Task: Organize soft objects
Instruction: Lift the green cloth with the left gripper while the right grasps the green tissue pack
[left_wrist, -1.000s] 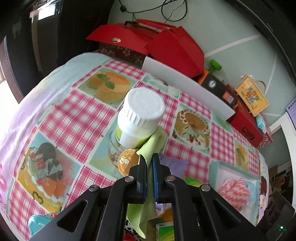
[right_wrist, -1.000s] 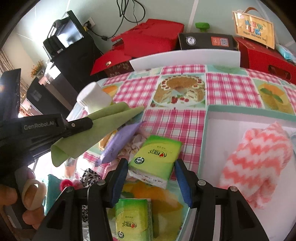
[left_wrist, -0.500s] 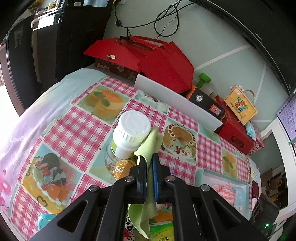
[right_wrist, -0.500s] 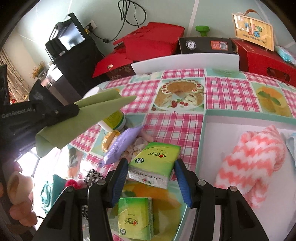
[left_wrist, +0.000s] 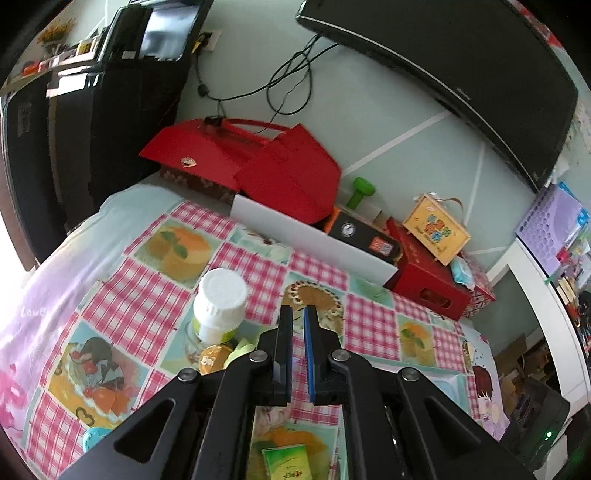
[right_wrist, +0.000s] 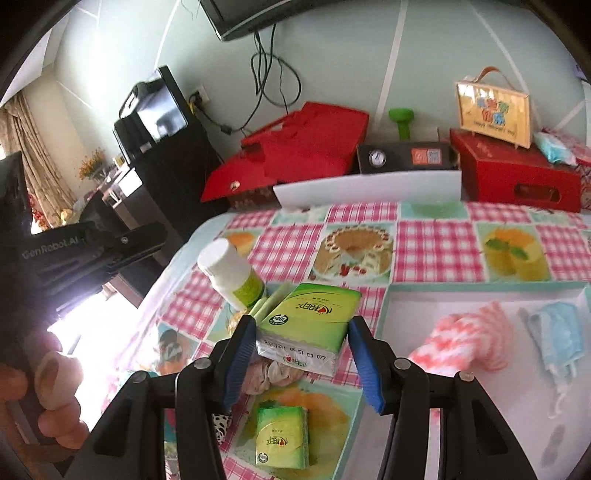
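My left gripper (left_wrist: 297, 314) is raised above the table, its jaws nearly together with nothing between them. The light green cloth (left_wrist: 241, 348) lies on the table beside the white-capped bottle (left_wrist: 220, 306); it also shows in the right wrist view (right_wrist: 266, 304). My right gripper (right_wrist: 302, 334) is open, its fingers on either side of a green tissue pack (right_wrist: 308, 321), not squeezing it. A pink-and-white zigzag cloth (right_wrist: 471, 341) and a blue face mask (right_wrist: 557, 336) lie in the white tray (right_wrist: 413, 295).
A second green tissue pack (right_wrist: 281, 435) lies near the front. A crumpled pinkish item (right_wrist: 269, 373) sits under the big pack. Red boxes (right_wrist: 306, 140) and a white board (right_wrist: 369, 188) line the table's back edge. A black cabinet (right_wrist: 162, 136) stands at left.
The green cloth has left my left gripper and now lies beside the bottle. The left gripper has risen and pulled back. The right gripper stays around the tissue pack.
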